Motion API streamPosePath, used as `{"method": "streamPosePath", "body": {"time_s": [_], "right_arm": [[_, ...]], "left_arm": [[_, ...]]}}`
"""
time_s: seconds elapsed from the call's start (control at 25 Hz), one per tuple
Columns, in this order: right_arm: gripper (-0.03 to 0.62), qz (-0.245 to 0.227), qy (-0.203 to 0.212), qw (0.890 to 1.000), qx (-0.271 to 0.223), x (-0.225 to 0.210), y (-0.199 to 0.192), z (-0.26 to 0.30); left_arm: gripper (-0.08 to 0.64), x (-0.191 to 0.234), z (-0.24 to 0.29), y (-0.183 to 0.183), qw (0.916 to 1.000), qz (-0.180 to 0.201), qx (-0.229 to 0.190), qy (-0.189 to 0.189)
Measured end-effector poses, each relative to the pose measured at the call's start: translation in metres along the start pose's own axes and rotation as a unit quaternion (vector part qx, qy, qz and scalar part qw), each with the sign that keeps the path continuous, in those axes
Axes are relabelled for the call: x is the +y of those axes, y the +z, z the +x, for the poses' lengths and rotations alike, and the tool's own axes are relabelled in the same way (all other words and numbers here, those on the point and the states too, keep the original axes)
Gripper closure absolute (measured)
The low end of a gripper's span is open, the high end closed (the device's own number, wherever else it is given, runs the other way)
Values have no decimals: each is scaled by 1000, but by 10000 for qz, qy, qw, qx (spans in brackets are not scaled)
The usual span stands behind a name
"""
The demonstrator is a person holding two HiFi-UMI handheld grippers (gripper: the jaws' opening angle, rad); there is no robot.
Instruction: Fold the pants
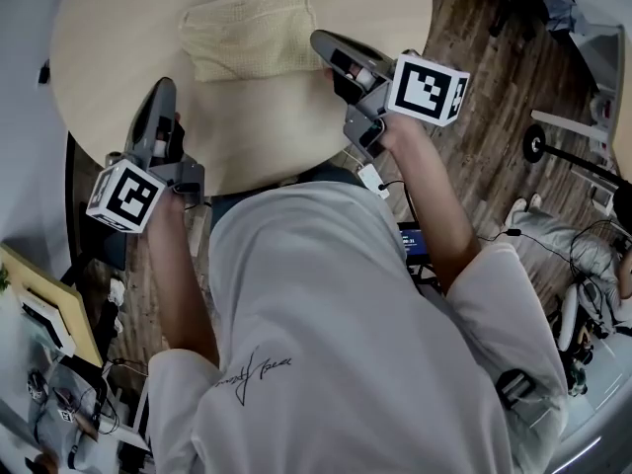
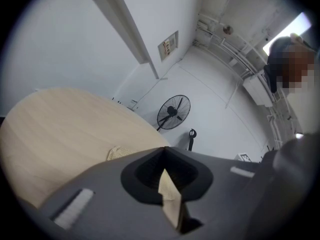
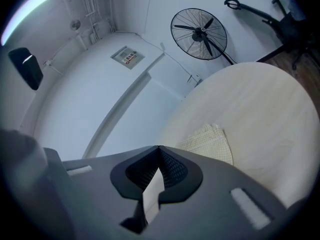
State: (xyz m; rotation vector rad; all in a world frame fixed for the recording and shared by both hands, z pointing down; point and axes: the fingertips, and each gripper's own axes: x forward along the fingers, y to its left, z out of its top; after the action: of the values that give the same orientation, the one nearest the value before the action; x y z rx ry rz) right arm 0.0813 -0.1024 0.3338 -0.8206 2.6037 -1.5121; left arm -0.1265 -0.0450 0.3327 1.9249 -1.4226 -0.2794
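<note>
The pants (image 1: pixel 252 30) lay toward the far side of the round wooden table (image 1: pixel 118 57), already gathered into a compact, roughly square bundle of pale yellow checked cloth with several layers showing at its edges. The fabric looked thin, light and limp. It would likely sag and slide open if lifted by a single layer, so the safest hold would be a pinch through all the layers at a corner or along a folded edge, one corner per side. The left gripper (image 1: pixel 163 92) hung over the near left part of the table, well apart from the bundle, its jaw tips meeting with no cloth between them. The right gripper (image 1: pixel 321 42) sat over the table just beside the bundle's right edge, its jaws pressed together and empty. Whether it brushed the cloth was hard to tell from above, though its own view showed the bundle lying ahead and below. The fold seemed essentially finished, with perhaps only a tidying press left.
</note>
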Motion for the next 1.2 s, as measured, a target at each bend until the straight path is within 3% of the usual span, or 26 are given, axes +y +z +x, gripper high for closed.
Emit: {"method": "streamPosePath", "body": {"time_s": [0.16,0.4,0.56,0.8,0.92,1.04,1.12,1.2], "right_arm": [[594,-290,-288,9991,59,10,-9,-10],[594,-1183,-614,9910,-146,28,-5,-28],[594,-1749,-656,9822,-210,42,-4,-41],[594,-2561,-719,9638,-193,62,-9,-52],[594,-2897,-765,9540,-129,70,-16,-57],[594,-3158,-785,9455,-125,79,-21,-61],[594,-3177,-796,9447,-145,80,-23,-64],[594,-3169,-792,9450,-159,81,-24,-68]], "left_arm": [[505,-6,-13,3,9991,289,-127,289],[505,-27,-29,0,9949,881,-249,421],[506,-46,-41,-4,9891,1352,-266,517],[510,-60,-56,-12,9844,1615,-308,623],[520,-64,-61,-20,9759,2008,-288,806],[535,-67,-65,-24,9774,1909,-366,832],[542,-68,-66,-27,9812,1697,-394,828],[552,-72,-67,-29,9803,1733,-384,869]]}}
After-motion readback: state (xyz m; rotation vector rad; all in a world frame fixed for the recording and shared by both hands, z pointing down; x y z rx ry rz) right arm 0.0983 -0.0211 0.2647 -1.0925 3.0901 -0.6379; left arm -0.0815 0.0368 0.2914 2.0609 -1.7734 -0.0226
